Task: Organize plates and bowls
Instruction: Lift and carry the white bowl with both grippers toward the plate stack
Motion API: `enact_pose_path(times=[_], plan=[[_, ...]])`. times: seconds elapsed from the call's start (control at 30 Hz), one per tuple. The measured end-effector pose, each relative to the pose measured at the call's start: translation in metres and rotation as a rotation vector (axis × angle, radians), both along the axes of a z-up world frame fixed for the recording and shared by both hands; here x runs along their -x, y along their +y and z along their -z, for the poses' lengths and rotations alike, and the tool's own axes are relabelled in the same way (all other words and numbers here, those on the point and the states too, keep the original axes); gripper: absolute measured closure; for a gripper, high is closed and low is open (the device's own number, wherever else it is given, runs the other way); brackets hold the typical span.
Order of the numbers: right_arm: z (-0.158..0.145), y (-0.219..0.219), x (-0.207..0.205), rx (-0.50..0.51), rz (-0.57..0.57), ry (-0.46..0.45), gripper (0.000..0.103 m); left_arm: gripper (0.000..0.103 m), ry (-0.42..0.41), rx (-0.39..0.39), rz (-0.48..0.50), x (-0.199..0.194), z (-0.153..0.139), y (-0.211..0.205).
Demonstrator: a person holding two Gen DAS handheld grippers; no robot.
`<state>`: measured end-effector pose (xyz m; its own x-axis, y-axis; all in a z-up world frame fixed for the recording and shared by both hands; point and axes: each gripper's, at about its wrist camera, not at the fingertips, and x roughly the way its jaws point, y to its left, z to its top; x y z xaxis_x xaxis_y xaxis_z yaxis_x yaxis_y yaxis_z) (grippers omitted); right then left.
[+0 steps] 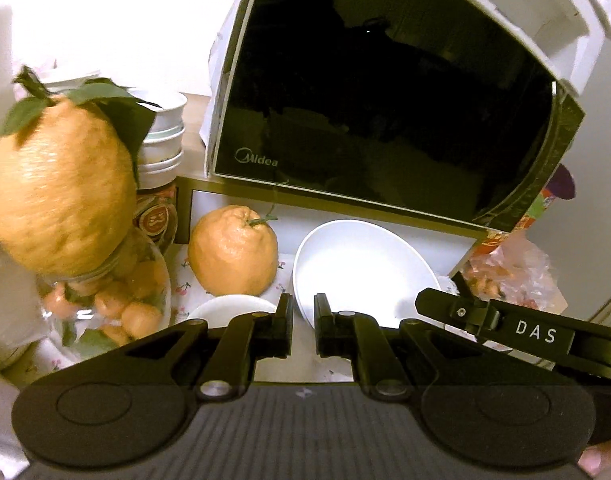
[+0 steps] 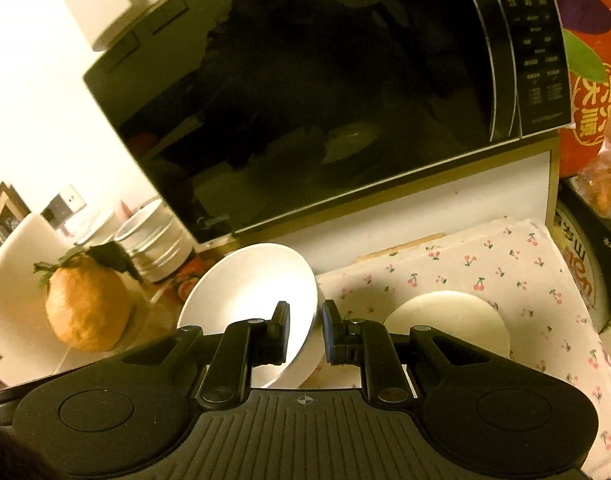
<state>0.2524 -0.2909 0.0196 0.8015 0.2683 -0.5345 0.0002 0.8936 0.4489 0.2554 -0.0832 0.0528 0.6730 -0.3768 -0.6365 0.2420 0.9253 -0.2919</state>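
A white bowl (image 2: 245, 292) is tilted up on its edge in front of the microwave. My right gripper (image 2: 305, 332) is shut on its right rim, one finger inside and one outside. The same bowl (image 1: 357, 272) shows in the left wrist view, with the right gripper's finger (image 1: 457, 312) at its right rim. My left gripper (image 1: 303, 326) is open a little and empty, just left of the bowl. A small white plate (image 2: 449, 320) lies flat on the cherry-print cloth (image 2: 505, 264). Another white dish edge (image 1: 233, 306) lies below the orange.
A black Midea microwave (image 1: 385, 100) stands on a white shelf behind. An orange (image 1: 233, 250) sits left of the bowl. A large leafy citrus (image 1: 61, 184) rests on a glass jar of small oranges (image 1: 113, 304). Stacked bowls (image 2: 157, 240) stand at the back left. A red box (image 2: 589, 80) stands right.
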Motion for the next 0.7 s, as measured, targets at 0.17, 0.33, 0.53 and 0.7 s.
enact_pose_path(times=[0.17,0.33,0.53,0.7], plan=[[-0.003,0.005,0.02,0.0,-0.013,0.005,0.086,0.094,0.017,0.026,-0.008,0.02,-0.001,0.013],[-0.001,0.017,0.04,-0.002,-0.035,0.028,0.086,0.094,0.044,0.049,-0.027,0.038,0.003,0.028],[0.006,0.032,0.061,0.001,-0.065,0.054,0.086,0.094,0.06,0.06,-0.036,0.064,0.008,0.046],[0.016,0.046,0.075,0.005,-0.095,0.077,0.085,0.094,0.087,0.065,-0.047,0.078,0.015,0.062]])
